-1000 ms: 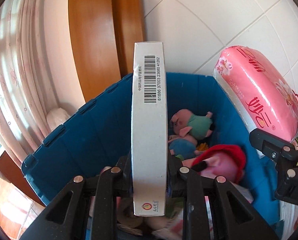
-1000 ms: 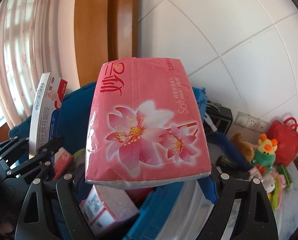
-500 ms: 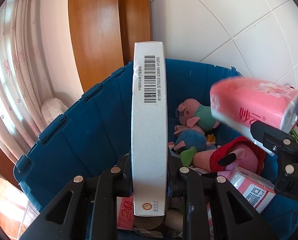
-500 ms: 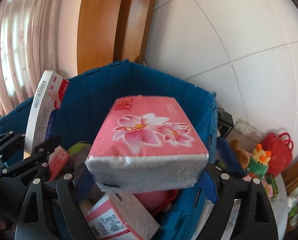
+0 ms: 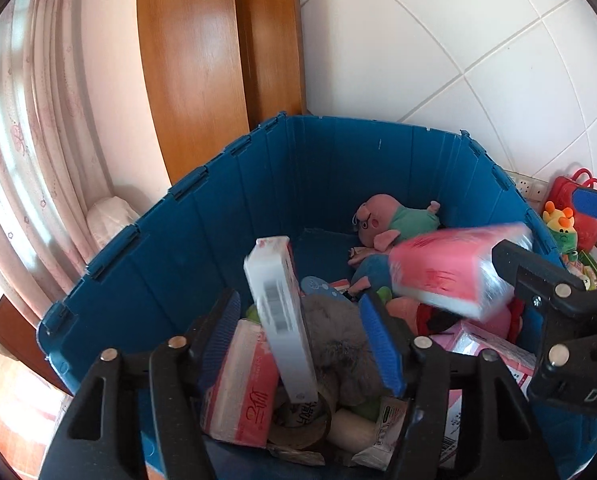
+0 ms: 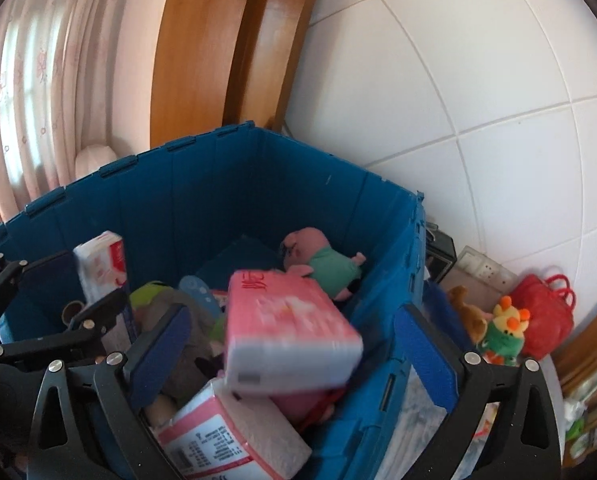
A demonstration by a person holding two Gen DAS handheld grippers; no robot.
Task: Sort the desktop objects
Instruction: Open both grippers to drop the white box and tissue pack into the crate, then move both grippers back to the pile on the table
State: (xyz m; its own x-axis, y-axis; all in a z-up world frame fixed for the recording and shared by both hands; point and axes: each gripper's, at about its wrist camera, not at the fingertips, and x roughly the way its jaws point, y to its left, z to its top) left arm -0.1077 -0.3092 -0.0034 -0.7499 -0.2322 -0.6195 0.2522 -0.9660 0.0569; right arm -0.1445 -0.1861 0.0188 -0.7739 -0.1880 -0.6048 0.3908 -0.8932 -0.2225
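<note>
Both grippers hover over a blue crate (image 5: 202, 236) (image 6: 170, 204). My left gripper (image 5: 298, 340) is open; a white box with a barcode (image 5: 280, 312) is blurred between its fingers, tilted and loose, falling into the crate. It also shows in the right wrist view (image 6: 102, 268). My right gripper (image 6: 294, 352) is open; a pink tissue pack (image 6: 286, 332) is blurred and loose between its fingers above the crate's contents. It also shows in the left wrist view (image 5: 454, 276).
The crate holds a pink pig plush (image 5: 394, 220), other plush toys, tissue packs (image 5: 246, 384) (image 6: 234, 436) and a tape roll (image 5: 298, 420). Right of the crate lie a red bag (image 6: 546, 316) and a small green plush (image 6: 502, 332). A tiled wall and wooden frame stand behind.
Both grippers have opened and tilted down toward the crate. The white box has left the left gripper's hold and the pink tissue pack the right's; both are dropping into the crate.
</note>
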